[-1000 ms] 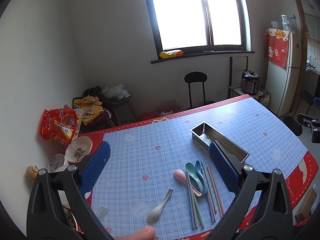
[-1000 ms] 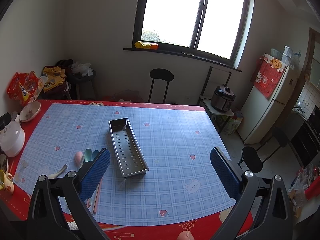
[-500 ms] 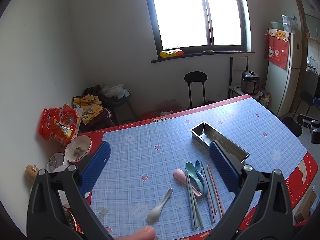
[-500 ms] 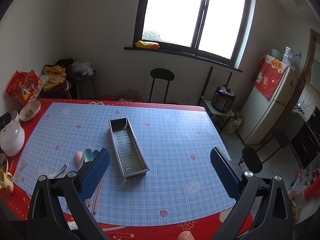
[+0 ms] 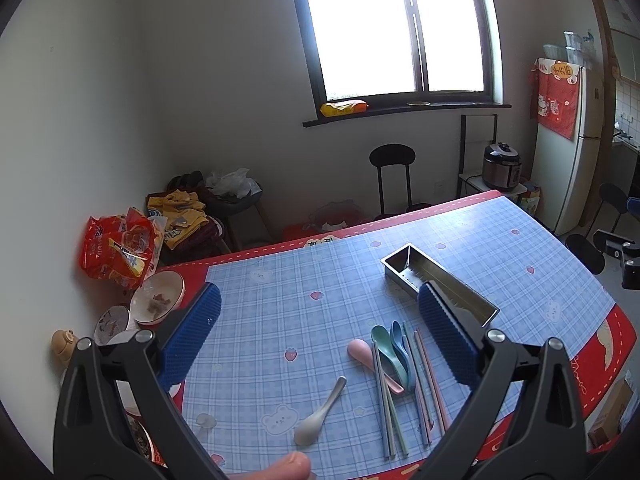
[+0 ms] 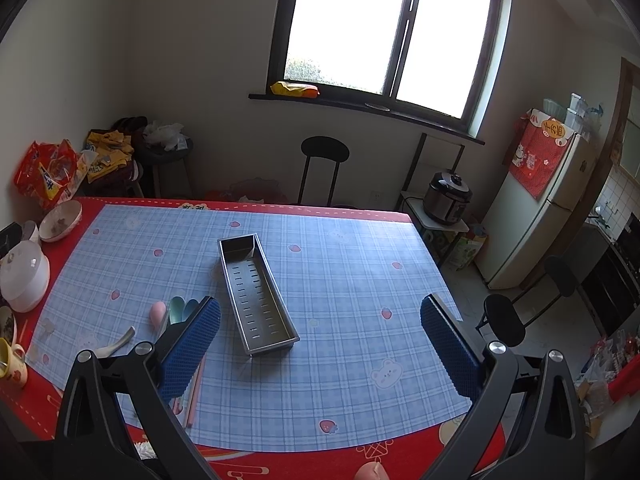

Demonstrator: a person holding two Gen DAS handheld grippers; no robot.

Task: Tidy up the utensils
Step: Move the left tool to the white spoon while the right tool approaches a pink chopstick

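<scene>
A long perforated steel tray (image 6: pixel 256 294) lies empty on the blue checked tablecloth, also visible as the steel tray (image 5: pixel 438 280) in the left wrist view. Beside it lie pink, green and blue spoons (image 5: pixel 384 350), several pastel chopsticks (image 5: pixel 424 384) and a white spoon (image 5: pixel 320 414). My left gripper (image 5: pixel 318 338) hovers open above the table, with the utensils between and below its fingers. My right gripper (image 6: pixel 320 344) hangs open over the near edge, with the tray's near end just beyond its fingers. The spoons (image 6: pixel 172 312) sit behind its left finger.
Bowls (image 5: pixel 158 298) and a red snack bag (image 5: pixel 120 248) crowd the table's left end, with a white lidded container (image 6: pixel 24 276) and a mug (image 6: pixel 12 362). Black stools (image 6: pixel 324 168), a rice cooker (image 6: pixel 448 196) and a fridge (image 6: pixel 548 204) stand beyond the table.
Both grippers stay open and nearly still; the views shift only slightly. Nothing on the table has moved.
</scene>
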